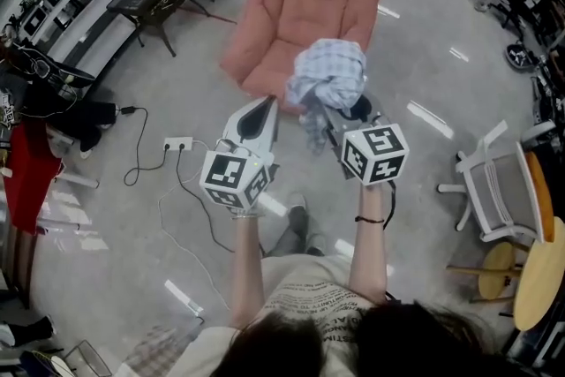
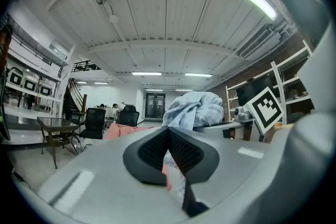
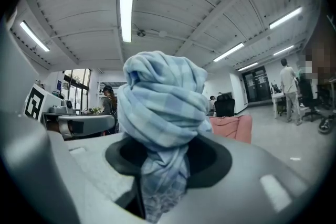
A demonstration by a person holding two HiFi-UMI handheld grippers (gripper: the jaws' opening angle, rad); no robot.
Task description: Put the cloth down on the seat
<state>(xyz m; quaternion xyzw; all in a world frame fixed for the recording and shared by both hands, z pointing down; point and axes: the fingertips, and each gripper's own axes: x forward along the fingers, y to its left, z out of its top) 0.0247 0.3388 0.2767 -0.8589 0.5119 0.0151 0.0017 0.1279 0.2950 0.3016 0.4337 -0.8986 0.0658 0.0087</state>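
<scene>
The right gripper has its fingers clenched partway on the cloth. A twisted neck of the pale blue checked fabric is pinched between them, and the rest bulges up in a bundle above the pads. The left gripper has its fingers pressed together at the tips, with nothing gripped between them. It sits just beside the bundle.

In the head view the cloth is held up in the right gripper, over the front edge of the pink seat, with a loose tail hanging down. The left gripper points at it from the side.

There are two grippers, one cloth and one pink seat. One white chair stands off to the right, and one power strip lies on the floor.
</scene>
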